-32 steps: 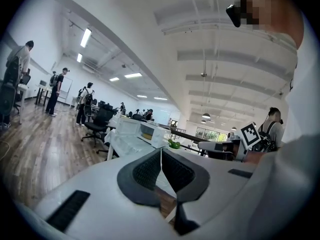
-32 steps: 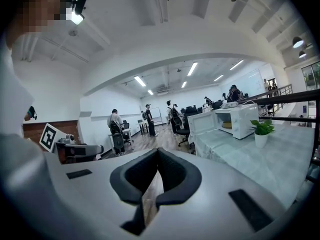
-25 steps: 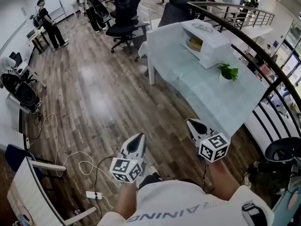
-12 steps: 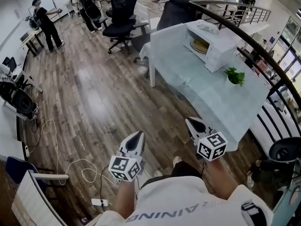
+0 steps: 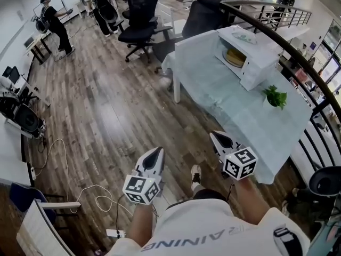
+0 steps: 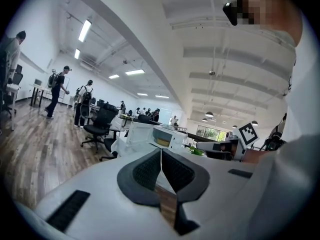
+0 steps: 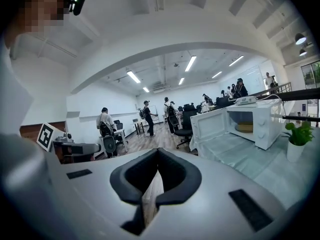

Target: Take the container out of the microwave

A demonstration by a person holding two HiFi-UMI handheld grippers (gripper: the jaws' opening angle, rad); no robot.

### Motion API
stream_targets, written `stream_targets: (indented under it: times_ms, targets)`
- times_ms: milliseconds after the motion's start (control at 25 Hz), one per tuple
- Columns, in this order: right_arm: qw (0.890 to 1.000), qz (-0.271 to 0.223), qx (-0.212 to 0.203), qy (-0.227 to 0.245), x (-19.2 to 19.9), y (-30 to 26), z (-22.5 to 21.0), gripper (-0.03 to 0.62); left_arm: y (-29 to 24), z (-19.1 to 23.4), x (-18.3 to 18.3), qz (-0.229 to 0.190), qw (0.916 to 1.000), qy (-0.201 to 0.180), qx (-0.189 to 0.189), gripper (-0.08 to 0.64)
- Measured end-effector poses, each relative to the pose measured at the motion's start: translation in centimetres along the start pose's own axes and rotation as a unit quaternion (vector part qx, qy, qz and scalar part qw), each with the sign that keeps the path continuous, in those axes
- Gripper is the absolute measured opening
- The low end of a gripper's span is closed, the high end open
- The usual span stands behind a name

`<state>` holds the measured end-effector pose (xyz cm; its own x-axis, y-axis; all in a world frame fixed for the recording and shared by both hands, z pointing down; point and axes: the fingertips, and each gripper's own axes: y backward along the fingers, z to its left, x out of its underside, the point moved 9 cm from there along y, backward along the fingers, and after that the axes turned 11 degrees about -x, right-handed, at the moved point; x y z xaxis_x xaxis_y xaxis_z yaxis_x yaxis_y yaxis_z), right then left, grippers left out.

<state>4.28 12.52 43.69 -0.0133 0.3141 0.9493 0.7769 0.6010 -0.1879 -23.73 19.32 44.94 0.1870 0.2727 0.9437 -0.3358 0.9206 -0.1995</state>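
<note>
Wood floor [image 5: 117, 116] lies between the person and the table [image 5: 240, 111], where the microwave [image 5: 258, 63] stands door open, the container [image 5: 233, 57] inside. Left gripper [image 5: 155, 153] and right gripper [image 5: 216, 137], jaws closed and empty, are well apart from it — reaching, gripping and lifting out all remain.

Long white ceiling strip lights [image 6: 84, 30] give bright, even light; the glossy brown wooden floor [image 5: 105, 112] glares; fisheye edges bend, perhaps softening.
</note>
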Motion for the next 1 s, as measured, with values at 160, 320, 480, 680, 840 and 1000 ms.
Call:
stream_targets:
  times_ms: [160, 320, 480, 680, 840, 1000]
  targets:
    - [1.0, 0.0, -0.008, 0.001, -1.6, -2.8, -3.7, 0.021, -4.2, 1.1, -1.4, 0.0, 0.9999, -0.003, -0.011, 0.037]
    - [1.0, 0.001, -0.011, 0.0, -3.8, -4.8, -8.8, 0.021, -9.5, 1.2, -3.4, 0.0, 0.9998, -0.003, -0.018, 0.037]
    - [1.0, -0.006, -0.007, 0.002, -5.9, -6.8, -14.3, 0.021, -15.6, 1.1, -5.4, 0.0, 0.9998, -0.014, -0.017, 0.037]
    - [1.0, -0.009, 0.001, -0.003, -7.1, -8.4, -20.3, 0.021, -22.2, 0.5, -6.7, 0.002, 0.9997, -0.024, -0.009, 0.037]
    - [1.0, -0.018, 0.013, -0.008, -8.2, -9.5, -24.2, 0.021, -26.5, 0.4, -8.0, -0.003, 0.9994, -0.033, -0.002, 0.037]
    - [0.999, -0.02, 0.029, -0.021, -8.6, -10.2, -26.4, 0.021, -29.8, 0.5, -8.9, 0.004, 0.999, -0.043, 0.015, 0.037]
